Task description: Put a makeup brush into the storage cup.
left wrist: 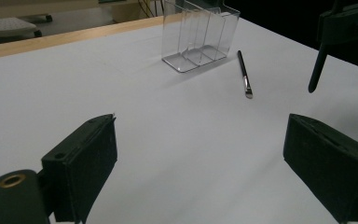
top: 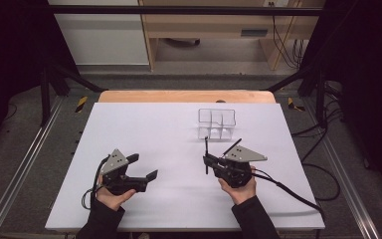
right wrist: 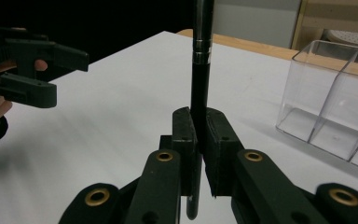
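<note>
My right gripper (top: pixel 209 160) (right wrist: pixel 198 114) is shut on a thin black brush (top: pixel 206 149) (right wrist: pixel 201 70) with silver rings, gripped near its lower end and standing upright above the table. That held brush (left wrist: pixel 318 65) hangs at the right edge of the left gripper view. A second thin black brush (top: pixel 233 147) (left wrist: pixel 244 74) lies flat on the white table, just in front of a clear, empty divided organizer (top: pixel 217 123) (left wrist: pixel 200 37) (right wrist: pixel 331 93). My left gripper (top: pixel 143 167) (left wrist: pixel 200 123) (right wrist: pixel 70 79) hovers at the front left, open, nothing between its jaws.
The white tabletop (top: pixel 154 129) ends in a wooden strip (top: pixel 179 96) at the back. A cable (top: pixel 288 191) trails from the right gripper toward the front right corner. Metal rails and dark floor flank both sides.
</note>
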Available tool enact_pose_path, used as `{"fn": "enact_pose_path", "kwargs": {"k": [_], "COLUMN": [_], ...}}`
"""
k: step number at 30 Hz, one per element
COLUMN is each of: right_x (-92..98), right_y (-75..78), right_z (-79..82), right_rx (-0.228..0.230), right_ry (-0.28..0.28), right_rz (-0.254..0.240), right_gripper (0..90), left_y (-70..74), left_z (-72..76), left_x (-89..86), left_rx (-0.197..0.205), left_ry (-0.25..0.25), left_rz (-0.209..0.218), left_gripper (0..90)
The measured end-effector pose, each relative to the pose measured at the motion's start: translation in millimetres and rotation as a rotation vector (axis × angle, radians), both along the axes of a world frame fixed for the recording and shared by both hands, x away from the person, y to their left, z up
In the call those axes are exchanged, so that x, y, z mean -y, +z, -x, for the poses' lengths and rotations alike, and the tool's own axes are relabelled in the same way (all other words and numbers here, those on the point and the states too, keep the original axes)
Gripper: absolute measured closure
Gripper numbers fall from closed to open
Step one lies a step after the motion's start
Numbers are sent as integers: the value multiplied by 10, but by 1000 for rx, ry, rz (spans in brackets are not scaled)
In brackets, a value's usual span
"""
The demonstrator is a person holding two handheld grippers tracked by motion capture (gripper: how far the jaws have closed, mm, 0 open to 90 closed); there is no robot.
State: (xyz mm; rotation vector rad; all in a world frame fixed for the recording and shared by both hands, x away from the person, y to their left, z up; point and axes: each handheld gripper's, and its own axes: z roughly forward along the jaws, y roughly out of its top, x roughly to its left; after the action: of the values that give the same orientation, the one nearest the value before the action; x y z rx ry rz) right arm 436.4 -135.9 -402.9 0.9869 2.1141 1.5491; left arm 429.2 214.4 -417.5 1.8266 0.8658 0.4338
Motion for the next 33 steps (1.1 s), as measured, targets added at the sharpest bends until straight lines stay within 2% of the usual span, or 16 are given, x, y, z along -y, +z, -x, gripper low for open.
{"fn": "enact_pose_path", "kwargs": {"k": [7,17,24,33], "right_x": [47,103,109,120], "right_y": [59,172,233,302], "right_z": [-74,-271,-416,-567], "right_rx": [5,16,19,28], "right_ry": [-33,-95,-139,-189], "right_rz": [-20,-65,-73,-79], "right_gripper": [837,837,837,837], "left_y": [5,3,13,4], "left_z": [-22,-42,-55,-63], "left_x": [-105,-192,-251,-245], "left_rx": [-5,-5,-13,-17], "left_ry": [26,43,55,59], "left_rz": [-14,-45,-49,-57], "left_gripper": [85,84,79,79]}}
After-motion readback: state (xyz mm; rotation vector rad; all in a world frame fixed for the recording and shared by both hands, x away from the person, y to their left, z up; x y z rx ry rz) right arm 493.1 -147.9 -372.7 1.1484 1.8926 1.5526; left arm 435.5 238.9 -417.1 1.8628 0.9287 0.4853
